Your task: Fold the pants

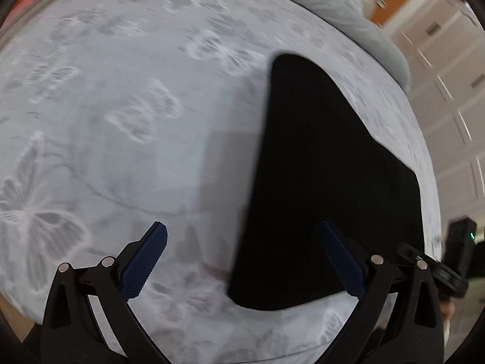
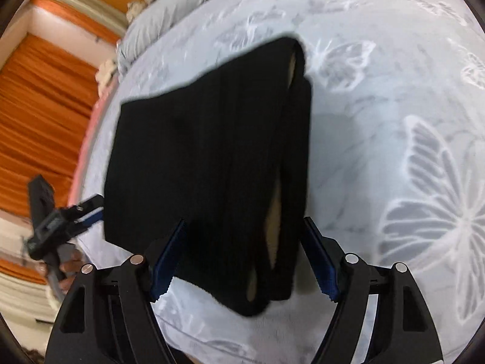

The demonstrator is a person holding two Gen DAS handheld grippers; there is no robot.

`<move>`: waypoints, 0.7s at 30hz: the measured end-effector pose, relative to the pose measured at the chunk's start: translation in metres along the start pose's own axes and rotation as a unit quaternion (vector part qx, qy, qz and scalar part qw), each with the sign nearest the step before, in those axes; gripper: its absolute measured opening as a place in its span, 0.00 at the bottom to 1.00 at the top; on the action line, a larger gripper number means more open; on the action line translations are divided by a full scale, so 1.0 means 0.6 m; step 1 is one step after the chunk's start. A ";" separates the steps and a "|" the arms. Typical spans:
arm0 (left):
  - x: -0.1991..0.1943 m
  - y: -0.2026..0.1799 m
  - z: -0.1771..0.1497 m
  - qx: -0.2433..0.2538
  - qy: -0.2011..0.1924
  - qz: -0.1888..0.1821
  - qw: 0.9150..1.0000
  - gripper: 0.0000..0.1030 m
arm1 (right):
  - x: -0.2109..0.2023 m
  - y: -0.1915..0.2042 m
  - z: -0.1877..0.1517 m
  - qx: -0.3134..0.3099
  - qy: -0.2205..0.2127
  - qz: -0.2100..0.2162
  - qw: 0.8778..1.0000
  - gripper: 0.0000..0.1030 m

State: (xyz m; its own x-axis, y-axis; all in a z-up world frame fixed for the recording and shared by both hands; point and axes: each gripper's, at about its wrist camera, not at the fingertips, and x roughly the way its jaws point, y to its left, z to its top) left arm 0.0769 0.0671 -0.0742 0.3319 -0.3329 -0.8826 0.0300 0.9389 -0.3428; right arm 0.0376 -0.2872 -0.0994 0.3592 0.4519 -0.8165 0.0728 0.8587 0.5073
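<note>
Nearest in the left wrist view: left claw point(image 1: 242, 257), blue-padded fingers point(image 1: 142, 267) spread wide apart, nothing between them, hovering over the butterfly-print bedspread point(image 1: 106, 151). Right finger overlapping the near part of the black pants point(image 1: 327, 182), contact impossible to tell. Just beyond, pants lying flat on the bed, folded into a dark block that narrows toward the far end. At the right edge, part of the other gripper, dark and blurred. Farther off, a grey pillow point(image 1: 348, 15) along the bed's far rim, then white panelled cabinet doors point(image 1: 448, 91) and an orange wall.

Nearest in the right wrist view: right claw point(image 2: 242, 257), fingers likewise wide apart, straddling the near end of the pants point(image 2: 197, 151) without clamping. Layered edges of the fold visible on the right side, tan lining point(image 2: 272, 227) showing in the gaps. Pants resting on the bedspread point(image 2: 394, 91), near the bed's left rim. To the left, the left claw point(image 2: 91, 209) at the pants' edge, held in a hand point(image 2: 68, 268). Beyond, grey pillows point(image 2: 182, 0) and orange curtains point(image 2: 39, 106).
</note>
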 end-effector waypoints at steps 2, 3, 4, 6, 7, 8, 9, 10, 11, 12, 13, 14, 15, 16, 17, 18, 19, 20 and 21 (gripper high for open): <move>0.028 -0.007 -0.005 0.008 0.025 0.009 1.000 0.95 | 0.012 0.004 -0.001 0.001 -0.003 -0.005 1.000 0.58; 0.052 -0.003 -0.008 -0.006 0.048 -0.003 0.999 0.93 | 0.012 0.008 -0.001 0.000 -0.007 -0.004 1.000 0.52; 0.060 0.000 -0.009 -0.017 0.056 -0.010 0.998 0.89 | 0.010 0.014 -0.001 -0.004 -0.009 0.000 1.000 0.40; 0.050 -0.010 -0.010 -0.003 0.045 -0.031 0.998 0.42 | -0.006 0.032 -0.001 -0.016 -0.019 0.003 1.000 0.35; 0.037 -0.021 -0.012 0.016 0.052 -0.051 0.997 0.28 | -0.017 0.045 -0.004 -0.027 -0.027 0.003 0.999 0.33; 0.016 -0.024 -0.016 0.019 0.041 -0.048 0.998 0.24 | -0.035 0.061 -0.010 -0.040 -0.039 0.011 0.998 0.33; -0.016 -0.025 -0.025 0.026 0.024 -0.055 0.998 0.22 | -0.050 0.072 -0.016 -0.048 -0.046 0.024 0.998 0.33; -0.033 -0.025 -0.031 0.031 0.017 -0.057 0.998 0.22 | -0.066 0.080 -0.025 -0.055 -0.051 0.038 0.996 0.33; -0.055 -0.018 -0.045 0.030 0.016 -0.072 0.997 0.22 | -0.082 0.085 -0.041 -0.063 -0.054 0.053 0.995 0.33; -0.060 -0.011 -0.056 0.026 0.022 -0.083 0.996 0.22 | -0.088 0.083 -0.052 -0.065 -0.051 0.060 0.995 0.34; -0.055 -0.004 -0.066 0.022 0.032 -0.088 0.995 0.23 | -0.085 0.076 -0.063 -0.064 -0.043 0.062 0.995 0.37; -0.042 0.004 -0.076 0.015 0.046 -0.090 0.995 0.27 | -0.068 0.059 -0.074 -0.056 -0.021 0.051 0.997 0.43; -0.011 0.015 -0.089 0.001 0.072 -0.079 0.994 0.35 | -0.041 0.038 -0.081 -0.038 0.006 0.020 0.999 0.49; 0.004 0.022 -0.093 -0.012 0.081 -0.072 0.994 0.48 | -0.022 0.028 -0.081 -0.019 0.023 -0.003 1.000 0.62; 0.013 0.029 -0.098 -0.030 0.085 -0.074 0.993 0.52 | -0.011 0.013 -0.084 0.008 0.029 0.003 1.000 0.64; 0.013 0.033 -0.098 -0.044 0.087 -0.086 0.992 0.55 | -0.012 0.007 -0.082 0.019 0.025 0.021 0.999 0.65; 0.006 0.033 -0.096 -0.049 0.085 -0.095 0.991 0.68 | -0.017 0.006 -0.082 0.021 0.022 0.029 0.999 0.67; -0.002 0.033 -0.091 -0.052 0.076 -0.105 0.990 0.79 | -0.026 0.006 -0.084 0.018 0.012 0.030 0.999 0.70; -0.015 0.032 -0.083 -0.059 0.051 -0.107 0.991 0.95 | -0.031 0.006 -0.085 0.018 0.002 0.027 0.999 0.71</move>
State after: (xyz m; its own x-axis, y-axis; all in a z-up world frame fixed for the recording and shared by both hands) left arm 0.0276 0.0837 -0.0886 0.2334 -0.5359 -0.8113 -0.0232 0.8311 -0.5557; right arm -0.0161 -0.2804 -0.0963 0.3600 0.4981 -0.7888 0.0869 0.8240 0.5599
